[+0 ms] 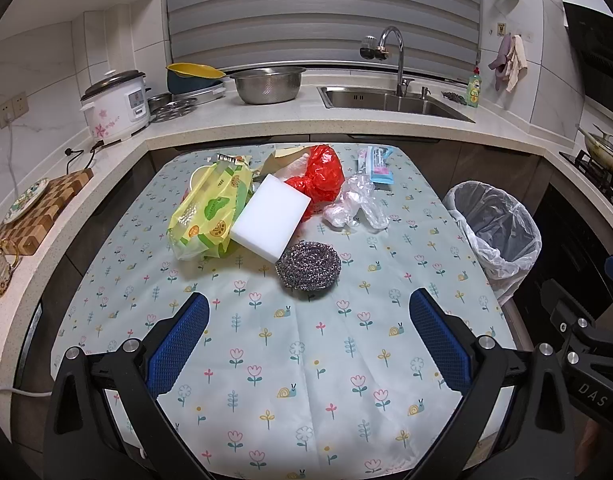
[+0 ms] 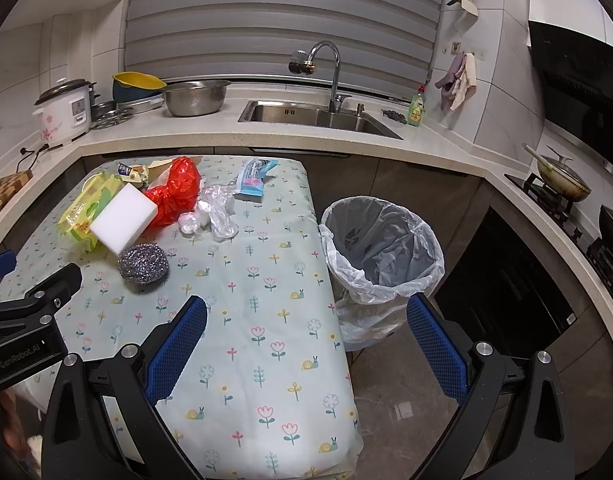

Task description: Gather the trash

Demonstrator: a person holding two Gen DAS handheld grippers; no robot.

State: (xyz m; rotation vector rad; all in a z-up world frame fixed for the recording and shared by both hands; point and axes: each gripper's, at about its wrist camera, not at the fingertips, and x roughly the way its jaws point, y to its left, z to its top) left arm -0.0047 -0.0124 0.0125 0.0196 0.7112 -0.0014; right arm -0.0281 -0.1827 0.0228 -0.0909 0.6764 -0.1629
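Note:
Trash lies at the far end of a floral-cloth table (image 1: pixel 306 360): a green wet-wipe pack (image 1: pixel 210 212), a white sponge block (image 1: pixel 270 218), a steel scourer (image 1: pixel 308 266), a red plastic bag (image 1: pixel 320 176), clear crumpled plastic (image 1: pixel 356 202) and a blue wrapper (image 1: pixel 376 164). A bin with a white liner (image 1: pixel 496 232) stands right of the table; it also shows in the right wrist view (image 2: pixel 382 252). My left gripper (image 1: pixel 308 312) is open and empty above the near table. My right gripper (image 2: pixel 306 316) is open and empty over the table's right edge, beside the bin.
A kitchen counter wraps the back with a rice cooker (image 1: pixel 116 104), a steel colander (image 1: pixel 266 84), a sink (image 1: pixel 390 100) and a soap bottle (image 1: pixel 473 90). A cutting board (image 1: pixel 42 208) lies at the left. A stove with a pan (image 2: pixel 562 184) is at the right.

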